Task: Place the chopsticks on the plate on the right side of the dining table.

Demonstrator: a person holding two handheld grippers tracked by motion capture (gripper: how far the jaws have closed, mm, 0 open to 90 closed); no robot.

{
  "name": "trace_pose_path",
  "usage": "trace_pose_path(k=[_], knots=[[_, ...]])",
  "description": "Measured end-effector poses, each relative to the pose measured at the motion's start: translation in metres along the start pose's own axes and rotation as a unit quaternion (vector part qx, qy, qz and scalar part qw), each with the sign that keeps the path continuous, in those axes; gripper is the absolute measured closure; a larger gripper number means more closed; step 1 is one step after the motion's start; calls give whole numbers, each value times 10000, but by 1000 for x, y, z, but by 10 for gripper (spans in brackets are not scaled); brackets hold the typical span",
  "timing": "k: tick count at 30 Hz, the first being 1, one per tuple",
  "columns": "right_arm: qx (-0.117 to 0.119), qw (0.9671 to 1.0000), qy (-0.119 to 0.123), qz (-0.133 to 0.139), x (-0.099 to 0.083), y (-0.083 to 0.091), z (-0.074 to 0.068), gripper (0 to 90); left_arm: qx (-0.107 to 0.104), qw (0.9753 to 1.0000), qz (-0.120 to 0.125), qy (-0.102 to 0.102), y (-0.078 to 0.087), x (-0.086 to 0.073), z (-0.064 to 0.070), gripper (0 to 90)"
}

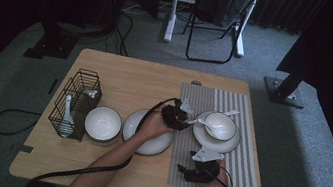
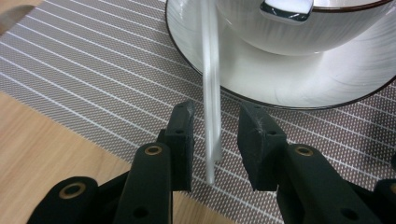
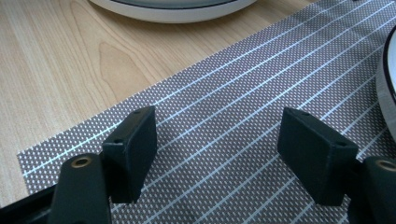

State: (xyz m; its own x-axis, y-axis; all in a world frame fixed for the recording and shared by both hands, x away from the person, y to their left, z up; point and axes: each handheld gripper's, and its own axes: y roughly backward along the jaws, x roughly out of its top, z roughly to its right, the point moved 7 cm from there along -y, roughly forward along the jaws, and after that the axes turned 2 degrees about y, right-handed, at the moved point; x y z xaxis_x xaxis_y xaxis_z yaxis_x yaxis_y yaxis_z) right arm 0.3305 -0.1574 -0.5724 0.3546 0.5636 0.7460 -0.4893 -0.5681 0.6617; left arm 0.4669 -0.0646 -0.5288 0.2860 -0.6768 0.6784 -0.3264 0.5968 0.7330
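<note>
Spoon handle [image 2: 211,88] is the thing to watch: the white spoon rests with its scoop in the bowl [image 1: 220,125] on the plate [image 1: 215,140] at the far right of the striped mat [image 1: 246,151], and its handle slopes down over the plate's rim toward the left gripper [image 1: 185,120]. In the left gripper view the handle runs between the two black jaws, which stand apart with a gap on either side, so nothing is gripped yet. To do this well, I would judge that the person should centre the handle between the pads, close gently near its free end, and lift up along the slope so the scoop clears the bowl's rim without dragging the bowl or tipping it on the plate. A glossy handle may slip or twist, so a square, firm pinch matters. The right gripper [image 1: 192,171] hovers low over the near part of the mat, its jaws wide apart and empty; it could steady the plate if needed. The wire basket [image 1: 74,104] at the left edge of the table [image 1: 126,77] already holds a spoon.
</note>
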Motion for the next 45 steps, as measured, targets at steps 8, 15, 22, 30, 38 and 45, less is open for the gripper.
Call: trace_pose_path(k=[8, 15, 22, 30, 38, 45], knots=[[41, 10000, 34, -25, 0, 1, -2, 343, 56, 9997, 143, 204, 10, 0, -7, 657], [20, 10000, 59, -15, 3, 5, -3, 375, 107, 9991, 245, 321, 17, 0, -11, 657], [-83, 9999, 25, 97, 8, 10, -1, 375, 139, 9988, 284, 371, 24, -3, -13, 657], [-294, 9993, -46, 211, 13, 20, 8, 375, 106, 9986, 319, 406, 29, -7, -12, 671], [-461, 9984, -111, 321, 16, 29, 17, 376, 39, 9984, 413, 392, 31, -7, -9, 671], [-573, 9979, -72, 304, 16, 36, 27, 373, 12, 9980, 496, 392, 33, -8, -8, 665]])
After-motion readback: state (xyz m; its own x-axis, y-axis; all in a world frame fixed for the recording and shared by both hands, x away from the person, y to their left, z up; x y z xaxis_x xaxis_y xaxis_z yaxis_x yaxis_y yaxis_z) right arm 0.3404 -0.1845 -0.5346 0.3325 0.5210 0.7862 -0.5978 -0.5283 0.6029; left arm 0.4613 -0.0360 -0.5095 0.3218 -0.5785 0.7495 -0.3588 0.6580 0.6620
